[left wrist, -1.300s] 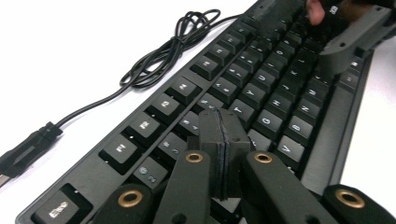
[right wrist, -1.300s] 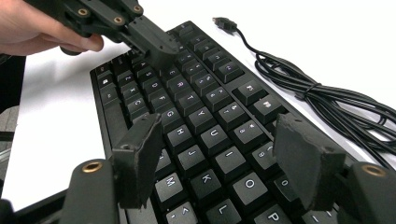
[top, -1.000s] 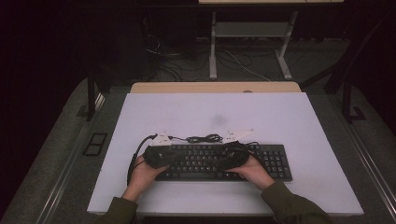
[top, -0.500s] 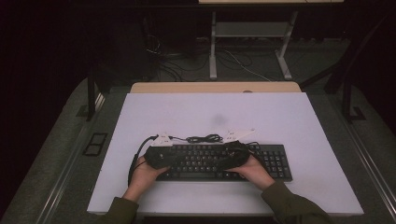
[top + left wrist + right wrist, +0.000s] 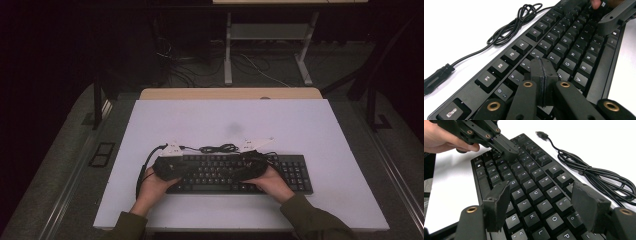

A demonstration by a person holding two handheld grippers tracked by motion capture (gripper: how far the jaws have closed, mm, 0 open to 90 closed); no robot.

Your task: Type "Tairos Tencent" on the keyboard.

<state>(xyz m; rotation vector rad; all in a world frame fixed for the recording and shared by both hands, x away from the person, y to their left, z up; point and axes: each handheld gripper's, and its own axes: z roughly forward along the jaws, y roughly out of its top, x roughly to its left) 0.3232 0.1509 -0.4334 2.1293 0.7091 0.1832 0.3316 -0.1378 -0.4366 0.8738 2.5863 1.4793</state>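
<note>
L claw (image 5: 541,75) closed, empty; R claw (image 5: 544,202) agape, empty; both over keyboard (image 5: 295,172)

I have both forearms coming in from the near edge of the keyboard (image 5: 295,172), one hand at each end of it. My left hand (image 5: 152,187) holds the left tongs (image 5: 541,72) low over the keyboard's left half, tips aimed toward its middle, jaws pressed flat together with nothing between them. My right hand (image 5: 270,182) holds the right tongs (image 5: 541,206) over the keyboard's right half, facing the left pair, jaws standing apart above the keys and gripping nothing.
</note>
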